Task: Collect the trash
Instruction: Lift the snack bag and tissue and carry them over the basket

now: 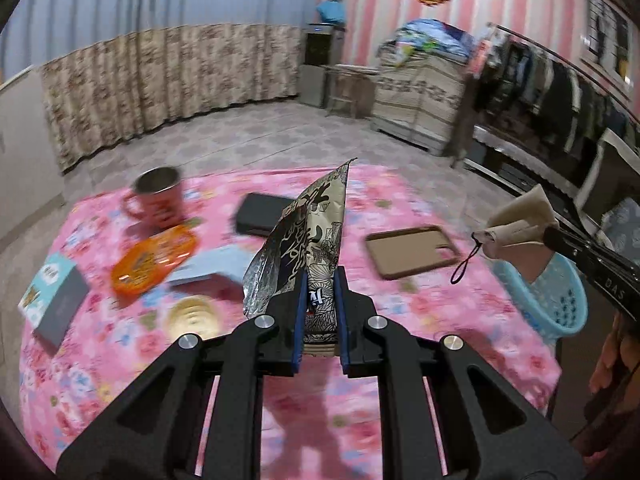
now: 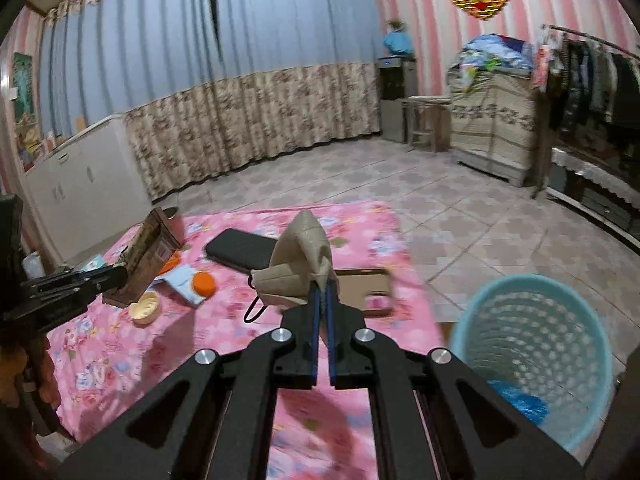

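Note:
My left gripper (image 1: 321, 280) is shut on an empty foil snack bag (image 1: 308, 240) with a black and gold print, held upright above the pink flowered tablecloth (image 1: 420, 308). From the right wrist view the same bag (image 2: 146, 258) shows at the left, in the left gripper (image 2: 116, 276). My right gripper (image 2: 323, 292) is shut on a crumpled beige face mask (image 2: 300, 264) with a black ear loop. In the left wrist view that mask (image 1: 516, 224) hangs above a light blue plastic waste basket (image 1: 548, 300). The basket (image 2: 536, 356) stands off the table's right edge, with something blue at its bottom.
On the table lie a pink metal mug (image 1: 158, 200), an orange snack packet (image 1: 154, 258), a black case (image 1: 262, 216), a brown phone case (image 1: 412, 250), a blue box (image 1: 54, 300), a light blue paper (image 1: 216, 266) and a round cream lid (image 2: 146, 308). Tiled floor lies beyond.

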{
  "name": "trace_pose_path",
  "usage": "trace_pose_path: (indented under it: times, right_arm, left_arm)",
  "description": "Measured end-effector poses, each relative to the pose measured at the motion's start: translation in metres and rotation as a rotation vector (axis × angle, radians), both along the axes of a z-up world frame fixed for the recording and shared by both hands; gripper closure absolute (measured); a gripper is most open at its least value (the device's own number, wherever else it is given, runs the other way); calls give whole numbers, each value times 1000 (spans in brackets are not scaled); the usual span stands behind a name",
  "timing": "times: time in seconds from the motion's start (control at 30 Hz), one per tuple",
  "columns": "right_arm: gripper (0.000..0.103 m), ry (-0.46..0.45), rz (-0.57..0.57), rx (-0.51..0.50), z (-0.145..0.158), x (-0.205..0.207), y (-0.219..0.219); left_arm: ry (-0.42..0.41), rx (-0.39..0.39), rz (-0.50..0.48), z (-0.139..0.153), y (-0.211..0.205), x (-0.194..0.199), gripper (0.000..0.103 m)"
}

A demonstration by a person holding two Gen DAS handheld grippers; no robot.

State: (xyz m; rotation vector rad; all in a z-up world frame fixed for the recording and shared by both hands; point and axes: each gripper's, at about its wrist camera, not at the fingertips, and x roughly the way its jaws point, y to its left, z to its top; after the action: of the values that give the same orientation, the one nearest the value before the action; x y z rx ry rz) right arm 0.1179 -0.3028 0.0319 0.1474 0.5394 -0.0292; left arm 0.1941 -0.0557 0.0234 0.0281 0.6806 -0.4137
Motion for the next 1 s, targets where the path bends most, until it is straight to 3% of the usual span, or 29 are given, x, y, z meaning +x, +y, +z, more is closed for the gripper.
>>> trace_pose_path:
  times: [0.53, 0.67, 1.0]
  right_arm:
    - [100, 27, -362, -37, -13, -63, -141]
    - [100, 37, -413, -55, -16, -67, -160]
    - [100, 68, -446, 28, -41, -67, -199]
  left_arm:
    - [19, -63, -294, -1, -194, -27, 91]
    - [42, -73, -333, -9, -224, -29, 91]
    - [108, -63, -415, -30, -302, -24, 91]
